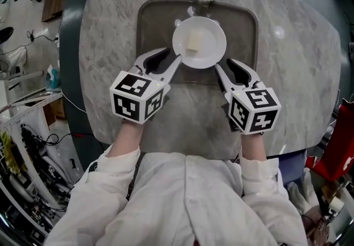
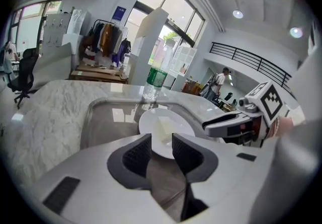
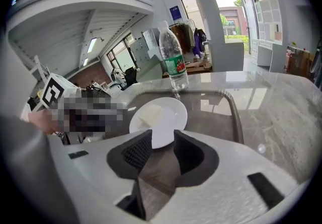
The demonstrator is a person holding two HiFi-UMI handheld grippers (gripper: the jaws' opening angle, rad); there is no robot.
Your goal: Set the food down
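My left tool [image 1: 172,58] and right tool [image 1: 224,66] are standing open, holding nothing; the plate [image 1: 213,47] with the food block [image 1: 193,42] is resting on the tray [image 1: 146,21] just ahead, between them.

The head view looks steeply down on the marble table [image 1: 105,46] from above its near edge. The two gripper views sit low and close at the near corners of the tray [image 1: 149,29], facing the far edge. All three share the white plate [image 1: 214,40].
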